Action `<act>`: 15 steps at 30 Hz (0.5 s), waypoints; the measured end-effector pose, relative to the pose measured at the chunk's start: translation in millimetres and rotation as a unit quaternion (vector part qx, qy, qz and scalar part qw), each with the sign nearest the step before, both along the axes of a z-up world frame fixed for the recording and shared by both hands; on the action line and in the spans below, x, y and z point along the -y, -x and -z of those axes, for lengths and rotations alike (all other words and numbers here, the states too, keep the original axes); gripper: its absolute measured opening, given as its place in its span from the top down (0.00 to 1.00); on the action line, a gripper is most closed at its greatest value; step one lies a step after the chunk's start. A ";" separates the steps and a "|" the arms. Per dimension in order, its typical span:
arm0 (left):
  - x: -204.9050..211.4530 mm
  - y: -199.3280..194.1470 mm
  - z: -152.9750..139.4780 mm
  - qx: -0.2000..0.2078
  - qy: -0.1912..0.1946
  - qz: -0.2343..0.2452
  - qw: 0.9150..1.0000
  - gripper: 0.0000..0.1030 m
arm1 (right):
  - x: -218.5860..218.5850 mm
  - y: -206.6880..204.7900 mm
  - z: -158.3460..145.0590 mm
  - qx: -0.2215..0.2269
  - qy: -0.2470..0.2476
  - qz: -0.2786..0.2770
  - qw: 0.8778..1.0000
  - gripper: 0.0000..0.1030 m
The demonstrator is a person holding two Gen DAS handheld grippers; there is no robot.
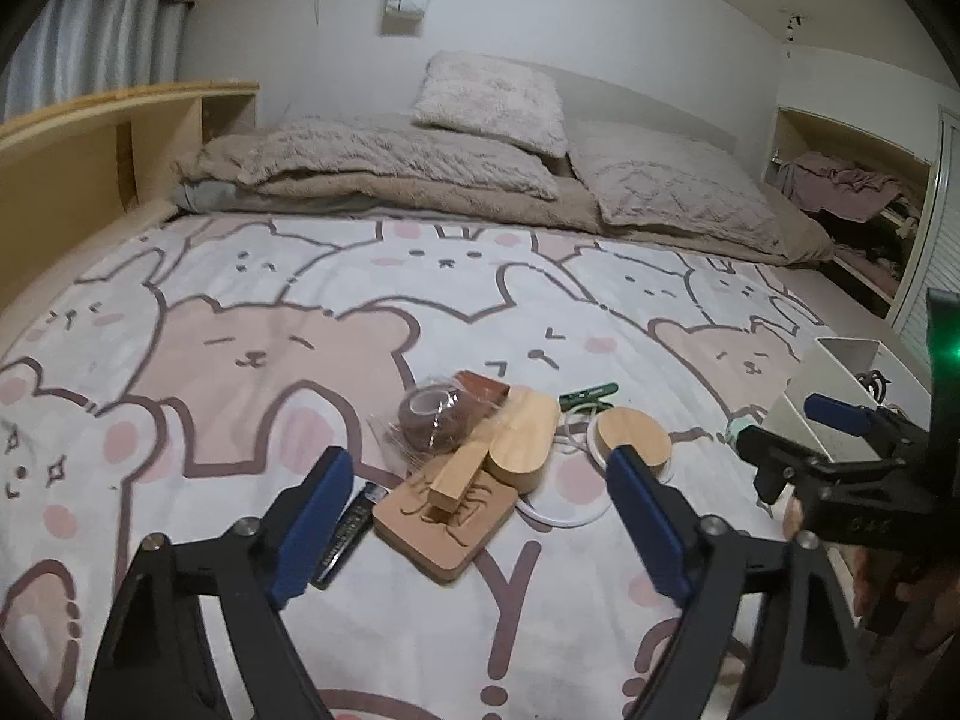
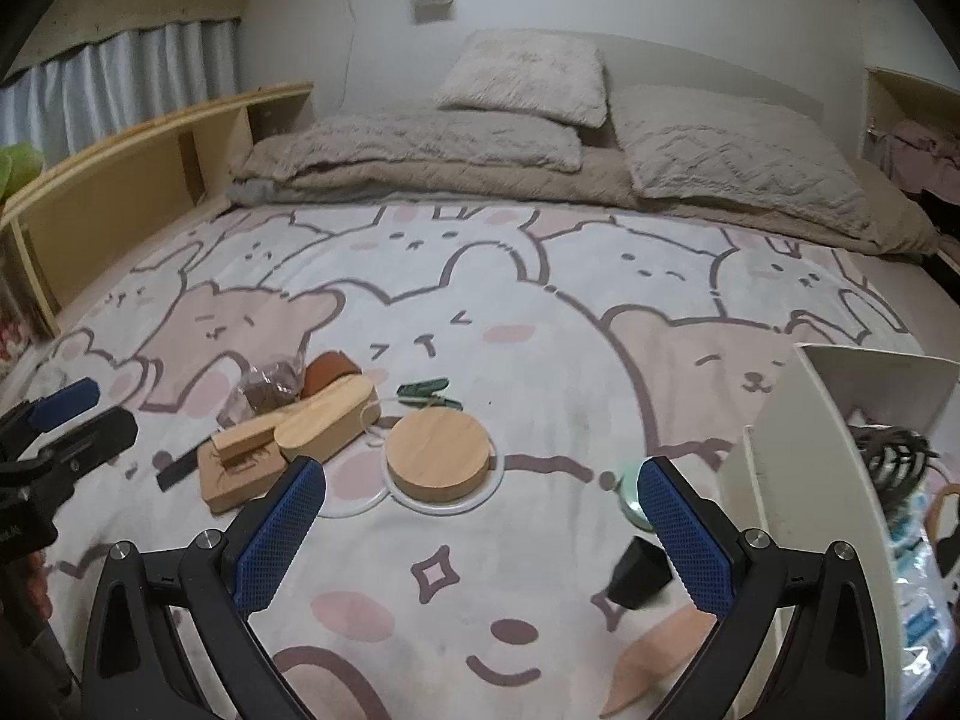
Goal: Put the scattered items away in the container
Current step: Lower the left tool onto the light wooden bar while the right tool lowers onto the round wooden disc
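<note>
Scattered items lie on a bear-print bedspread: a carved wooden stamp block (image 1: 444, 510) (image 2: 240, 468), an oval wooden piece (image 1: 516, 432) (image 2: 327, 420), a round wooden disc (image 1: 636, 435) (image 2: 438, 456) on a white ring, wrapped brown tape (image 1: 432, 420), a green clip (image 1: 588, 393) (image 2: 423, 390) and a black bar (image 1: 345, 531). The white container (image 2: 798, 450) (image 1: 840, 384) stands at the right and holds a black hair claw (image 2: 894, 456). My left gripper (image 1: 480, 528) is open over the stamp block. My right gripper (image 2: 480, 540) is open and empty, near the disc.
A black cup-like object (image 2: 639, 564), a mint item (image 2: 630, 492) and a tan pointed piece (image 2: 654, 660) lie by the container. Pillows and a folded blanket (image 1: 480, 174) fill the bed's far end. A wooden shelf (image 1: 90, 150) runs along the left.
</note>
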State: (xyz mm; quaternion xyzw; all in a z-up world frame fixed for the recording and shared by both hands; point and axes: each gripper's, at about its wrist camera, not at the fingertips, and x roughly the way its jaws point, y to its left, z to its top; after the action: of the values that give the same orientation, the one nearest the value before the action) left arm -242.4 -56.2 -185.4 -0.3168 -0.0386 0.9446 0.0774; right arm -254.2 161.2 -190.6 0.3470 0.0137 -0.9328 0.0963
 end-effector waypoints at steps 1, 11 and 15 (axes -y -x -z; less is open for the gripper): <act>0.7 3.8 3.7 0.005 -0.004 0.002 1.000 0.20 | 2.4 2.2 3.6 0.001 -0.002 -0.001 1.000 0.00; 6.4 30.4 40.7 0.051 -0.031 0.006 0.998 0.50 | 12.8 29.4 30.4 0.021 0.014 -0.014 1.000 0.01; 8.2 36.0 50.5 0.066 -0.036 0.007 0.997 0.55 | 18.8 44.0 39.2 0.035 0.008 -0.018 0.999 0.04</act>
State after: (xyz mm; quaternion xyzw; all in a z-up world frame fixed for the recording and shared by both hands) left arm -278.4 -64.3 -235.9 -0.3759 -0.0756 0.9189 0.0923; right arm -298.2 142.3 -229.8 0.3786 0.0092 -0.9182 0.1158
